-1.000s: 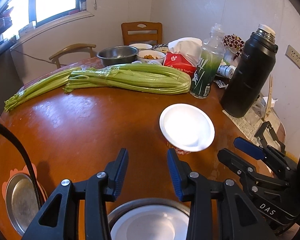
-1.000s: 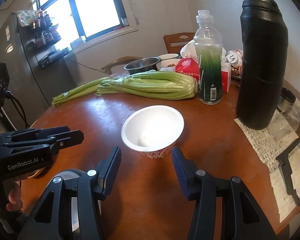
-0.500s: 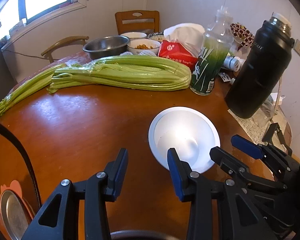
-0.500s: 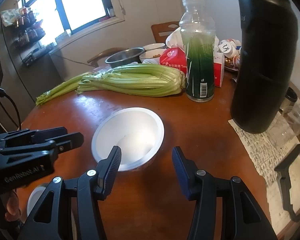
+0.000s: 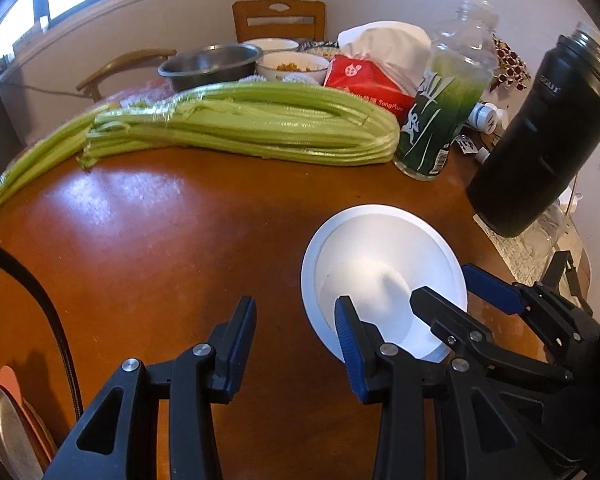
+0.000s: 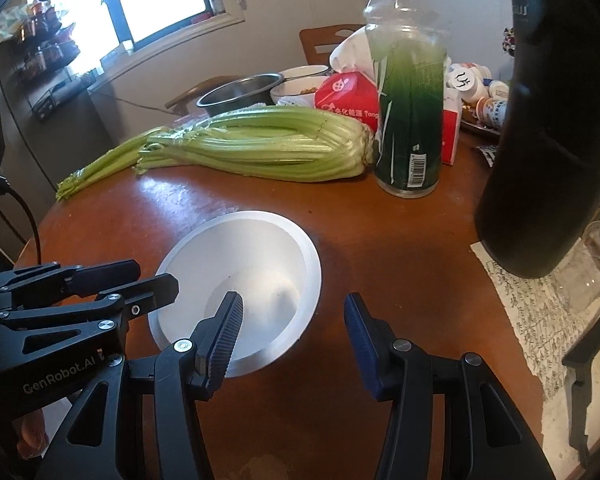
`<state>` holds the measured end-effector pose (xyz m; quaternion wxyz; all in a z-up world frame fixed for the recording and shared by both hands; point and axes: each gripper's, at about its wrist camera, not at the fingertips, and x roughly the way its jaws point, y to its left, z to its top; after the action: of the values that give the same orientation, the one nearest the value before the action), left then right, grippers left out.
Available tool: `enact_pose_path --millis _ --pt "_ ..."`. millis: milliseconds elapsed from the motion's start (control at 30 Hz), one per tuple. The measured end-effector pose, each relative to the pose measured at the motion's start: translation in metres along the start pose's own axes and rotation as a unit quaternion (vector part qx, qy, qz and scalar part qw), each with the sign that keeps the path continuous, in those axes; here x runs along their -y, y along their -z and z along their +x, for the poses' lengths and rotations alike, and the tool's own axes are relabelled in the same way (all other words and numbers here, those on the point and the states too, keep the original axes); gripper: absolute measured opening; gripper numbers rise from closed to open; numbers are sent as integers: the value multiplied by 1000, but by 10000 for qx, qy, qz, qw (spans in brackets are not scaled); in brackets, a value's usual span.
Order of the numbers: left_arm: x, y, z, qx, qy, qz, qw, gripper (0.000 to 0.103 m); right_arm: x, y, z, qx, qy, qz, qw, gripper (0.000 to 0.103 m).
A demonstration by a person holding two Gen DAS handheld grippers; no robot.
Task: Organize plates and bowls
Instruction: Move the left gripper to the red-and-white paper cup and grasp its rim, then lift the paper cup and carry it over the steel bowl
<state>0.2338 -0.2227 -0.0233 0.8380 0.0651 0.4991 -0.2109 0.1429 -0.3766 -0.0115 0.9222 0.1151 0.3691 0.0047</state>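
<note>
A white bowl (image 5: 384, 264) stands on the round brown table (image 5: 160, 232); it also shows in the right wrist view (image 6: 252, 264). My right gripper (image 6: 292, 328) is open, its left finger over the bowl's inside and its right finger outside the rim, straddling the near wall. My left gripper (image 5: 296, 332) is open and empty, just left of the bowl. A metal plate (image 5: 8, 432) on a pink mat lies at the table's near left edge.
Celery bunch (image 5: 244, 124) lies across the table's middle. A green bottle (image 5: 440, 120), a black thermos (image 5: 540, 132), a red tissue pack (image 5: 368, 88), a steel bowl (image 5: 212, 64) and a food bowl (image 5: 292, 66) stand behind. Papers (image 6: 540, 320) lie at right.
Both grippers have moved forward and down toward the white bowl. The right gripper's fingers now straddle the bowl's near rim. The plate under the left gripper has dropped out of view.
</note>
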Motion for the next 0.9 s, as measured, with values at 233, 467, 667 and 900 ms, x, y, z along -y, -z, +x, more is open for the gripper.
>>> enact_pose_path --millis 233,467,667,900 --pt "-10 0 4 -85 83 -188 9998 41 -6 -1 8 -81 -181 -123 9997 50" --pt "-25 2 11 -290 179 -435 9985 41 -23 2 10 -138 -245 -407 9988 43" --pt "-27 4 14 -446 386 -478 9971 41 -38 6 15 -287 -661 -385 9967 43" --pt "-34 8 7 -447 508 -601 9959 41 -49 11 16 -362 -764 -287 9960 43"
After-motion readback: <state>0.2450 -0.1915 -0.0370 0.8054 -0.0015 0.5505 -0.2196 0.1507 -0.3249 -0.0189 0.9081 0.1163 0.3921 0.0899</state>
